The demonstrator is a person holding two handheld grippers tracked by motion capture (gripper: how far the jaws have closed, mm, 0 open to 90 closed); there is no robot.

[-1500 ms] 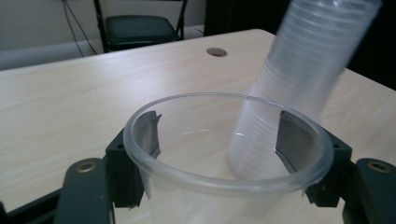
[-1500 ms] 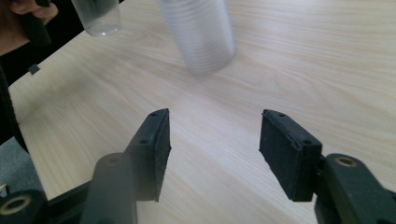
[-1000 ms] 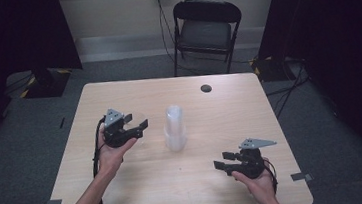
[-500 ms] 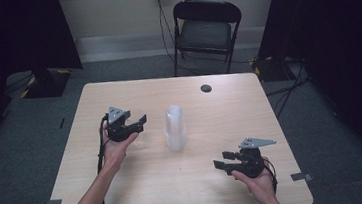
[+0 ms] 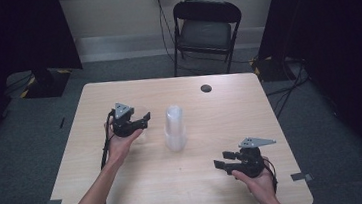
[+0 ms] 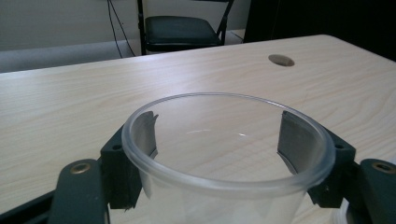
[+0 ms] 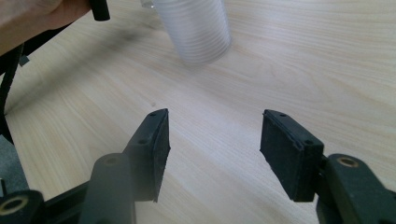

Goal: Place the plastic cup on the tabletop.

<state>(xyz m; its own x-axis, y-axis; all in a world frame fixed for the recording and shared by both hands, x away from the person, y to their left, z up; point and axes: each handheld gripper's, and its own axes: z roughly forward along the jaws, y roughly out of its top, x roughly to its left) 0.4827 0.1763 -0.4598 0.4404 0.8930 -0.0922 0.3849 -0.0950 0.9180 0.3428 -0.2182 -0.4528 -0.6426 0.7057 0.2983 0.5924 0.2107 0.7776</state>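
A clear plastic cup (image 6: 224, 186) sits upright between the jaws of my left gripper (image 6: 217, 140), and both pads lie against its wall. The jaws have just been opening with the cup still between them. In the high view my left gripper (image 5: 145, 118) hovers just left of an upside-down stack of clear cups (image 5: 175, 127) at the table's middle. My right gripper (image 5: 220, 159) rests low near the front right, open and empty. From the right gripper view, my right gripper (image 7: 212, 144) faces the cup stack (image 7: 196, 28) across bare wood.
The wooden table (image 5: 230, 107) has a small dark round spot (image 5: 206, 88) near its far edge. A black folding chair (image 5: 206, 29) stands behind the table. The left hand (image 7: 32, 16) and its cable show at the upper left of the right gripper view.
My left gripper has shifted a little to the right, toward the cup stack, and slightly lower. The right gripper has stayed where it was.
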